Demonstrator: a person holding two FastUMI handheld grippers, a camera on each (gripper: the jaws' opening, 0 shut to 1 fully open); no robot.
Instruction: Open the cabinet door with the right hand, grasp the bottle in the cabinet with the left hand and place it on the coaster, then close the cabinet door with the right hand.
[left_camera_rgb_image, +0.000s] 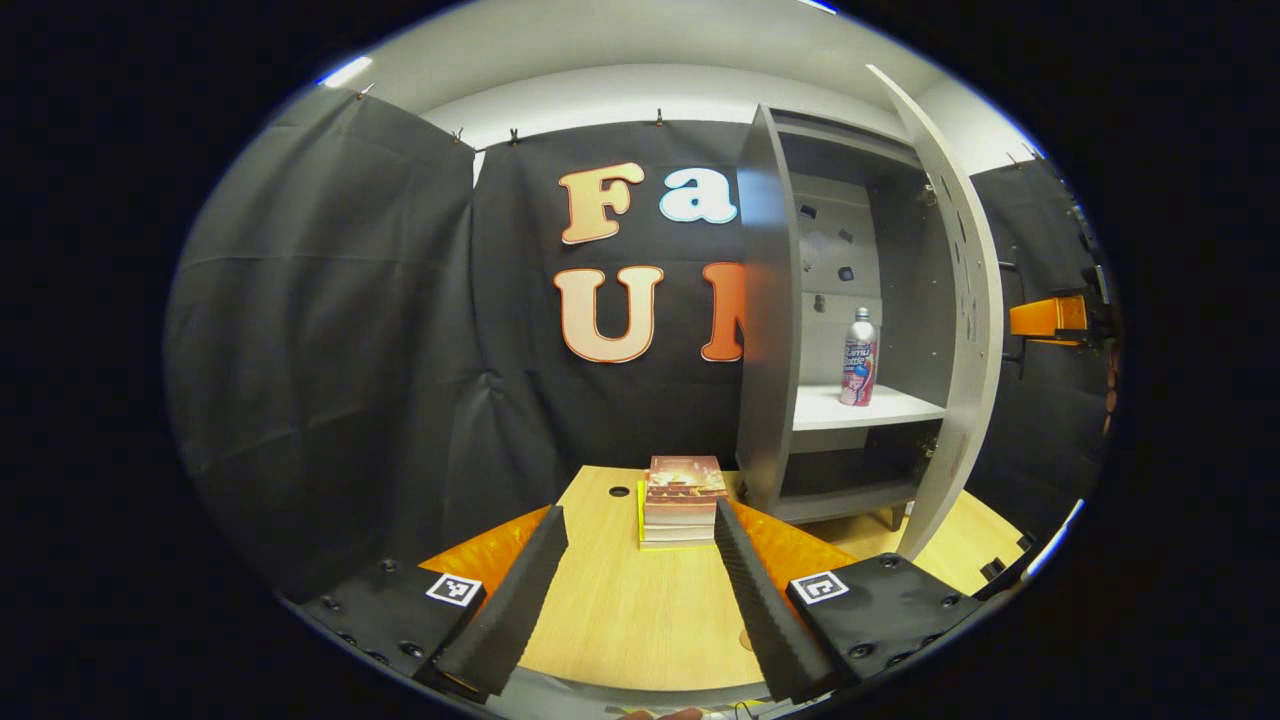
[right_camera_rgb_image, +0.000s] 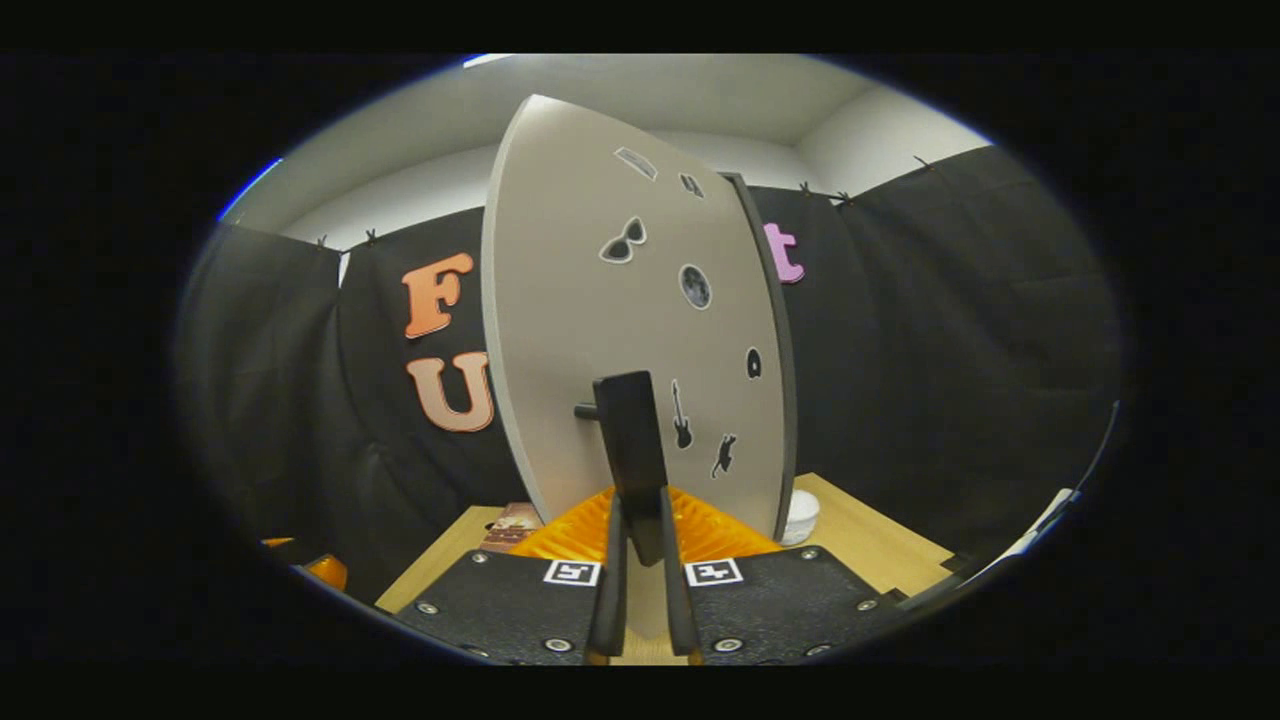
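At the bottom of the left gripper view the left gripper (left_camera_rgb_image: 632, 560) has its two black ribbed fingers (left_camera_rgb_image: 505, 610) spread wide, with nothing between them but the bare wooden table (left_camera_rgb_image: 630, 620). Just beyond the fingertips, at the centre of the frame, lies a small stack of books (left_camera_rgb_image: 683, 500) on the tabletop. To the right of centre stands the grey cabinet (left_camera_rgb_image: 770, 330), its door (left_camera_rgb_image: 960, 300) swung open and reaching toward the right edge of the frame. The bottle (left_camera_rgb_image: 859, 357) stands upright on the white shelf (left_camera_rgb_image: 860, 408) inside the cabinet, well apart from the left gripper.

In the right gripper view the right gripper (right_camera_rgb_image: 640, 540) sits at the bottom centre with its fingers (right_camera_rgb_image: 608, 590) drawn narrow, both pressing on the black handle (right_camera_rgb_image: 632, 440) that sticks out from the door's (right_camera_rgb_image: 600, 300) outer face. The door takes up the middle of this frame and carries several small dark stickers (right_camera_rgb_image: 622, 241). Low and to the right of the door's edge, a small white round thing (right_camera_rgb_image: 802, 515) rests on the table (right_camera_rgb_image: 880, 545); whether it is the coaster cannot be told.
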